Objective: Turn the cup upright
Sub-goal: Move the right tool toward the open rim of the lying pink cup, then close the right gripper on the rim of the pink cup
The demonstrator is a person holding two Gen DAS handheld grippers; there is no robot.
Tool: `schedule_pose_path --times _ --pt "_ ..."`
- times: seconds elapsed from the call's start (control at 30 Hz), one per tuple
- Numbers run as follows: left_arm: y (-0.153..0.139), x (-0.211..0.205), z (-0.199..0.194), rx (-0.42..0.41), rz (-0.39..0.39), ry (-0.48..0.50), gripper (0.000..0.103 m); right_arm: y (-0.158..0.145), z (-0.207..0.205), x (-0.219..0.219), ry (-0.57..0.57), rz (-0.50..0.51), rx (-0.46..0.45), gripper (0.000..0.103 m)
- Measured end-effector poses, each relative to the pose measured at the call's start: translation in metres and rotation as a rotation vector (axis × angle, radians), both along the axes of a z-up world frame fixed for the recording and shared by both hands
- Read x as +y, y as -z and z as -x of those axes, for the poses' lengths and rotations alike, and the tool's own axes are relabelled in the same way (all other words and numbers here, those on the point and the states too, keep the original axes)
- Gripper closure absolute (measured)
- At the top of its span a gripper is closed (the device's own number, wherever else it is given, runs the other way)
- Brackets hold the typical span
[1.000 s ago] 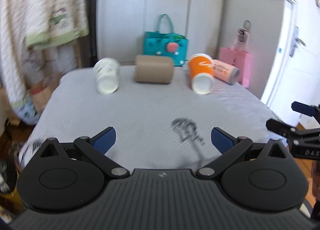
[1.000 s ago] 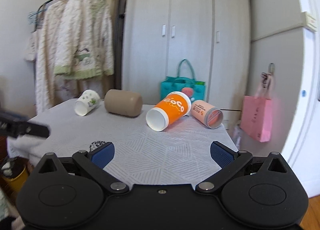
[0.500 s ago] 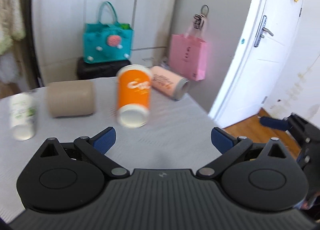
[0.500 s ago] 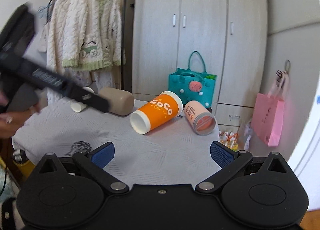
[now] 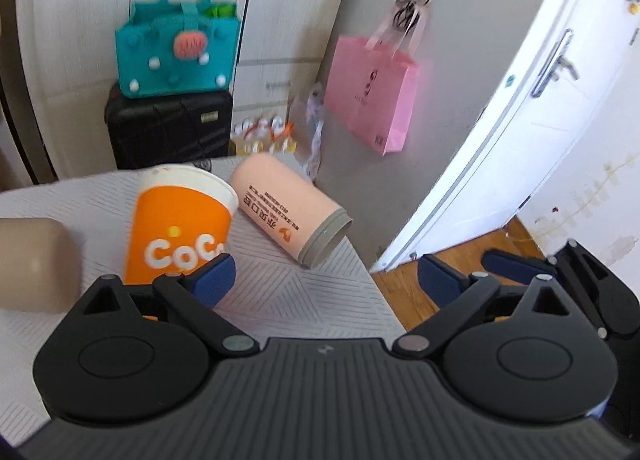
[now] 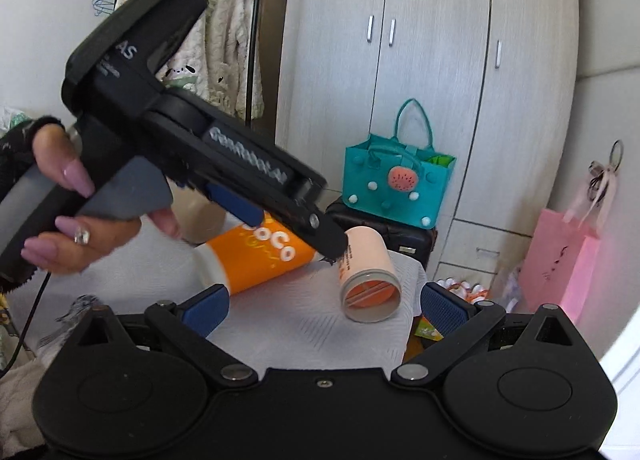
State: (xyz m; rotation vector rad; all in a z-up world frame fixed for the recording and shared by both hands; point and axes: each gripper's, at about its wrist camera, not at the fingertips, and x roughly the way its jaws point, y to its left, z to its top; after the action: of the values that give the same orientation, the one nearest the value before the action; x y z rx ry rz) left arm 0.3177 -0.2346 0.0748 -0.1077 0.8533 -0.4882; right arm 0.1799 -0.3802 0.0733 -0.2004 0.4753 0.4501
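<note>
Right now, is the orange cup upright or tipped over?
Tipped over: the orange cup lies on its side on the table, not yet gripped.

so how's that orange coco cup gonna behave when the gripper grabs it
The orange cup lies on its side on the table, so a nudge could roll it, probably in a curve since it tapers. It looks like thin paper, likely light and easily dented by a hard squeeze. The pink cup lies close beside it and may get bumped.

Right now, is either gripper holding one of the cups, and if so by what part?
Neither. The left gripper is open above the orange cup; the right gripper is open before the pink cup. Both cups lie on their sides.
</note>
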Motion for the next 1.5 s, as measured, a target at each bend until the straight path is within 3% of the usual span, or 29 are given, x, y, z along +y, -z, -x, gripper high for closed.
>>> schedule_pose_path --times 0.1,0.47,0.73,0.9,1.0,1.03,1.13,1.37,1.5 --pt "0.012 -0.009 -0.018 0.041 0.001 0.003 0.011 0.010 -0.024 -0.002 -0.028 0.001 0.014 0.000" --pt "0.038 -0.016 -0.062 0.137 0.010 -0.030 0.026 0.053 -0.073 0.023 -0.101 0.174 -0.059 0.000" --pt "0.039 -0.012 -0.070 0.107 0.053 -0.074 0.026 0.071 -0.104 0.020 -0.081 0.152 -0.040 0.001" --pt "0.039 -0.014 -0.072 0.117 0.053 -0.064 0.026 0.077 -0.119 0.019 -0.062 0.131 -0.011 0.011" --pt "0.040 -0.015 -0.073 0.104 0.036 -0.070 0.026 0.079 -0.122 0.016 -0.060 0.117 0.002 0.023" --pt "0.040 -0.015 -0.073 0.107 0.037 -0.070 0.030 0.079 -0.124 0.016 -0.060 0.116 0.009 0.034" --pt "0.041 -0.019 -0.074 0.124 0.024 -0.057 0.039 0.082 -0.119 0.018 -0.046 0.106 0.008 0.035" --pt "0.041 -0.022 -0.064 0.130 0.045 -0.033 0.039 0.078 -0.099 0.018 -0.003 0.078 0.006 0.035" --pt "0.037 -0.030 -0.050 0.082 0.018 -0.006 0.039 0.075 -0.086 0.019 0.003 0.076 0.006 0.035"
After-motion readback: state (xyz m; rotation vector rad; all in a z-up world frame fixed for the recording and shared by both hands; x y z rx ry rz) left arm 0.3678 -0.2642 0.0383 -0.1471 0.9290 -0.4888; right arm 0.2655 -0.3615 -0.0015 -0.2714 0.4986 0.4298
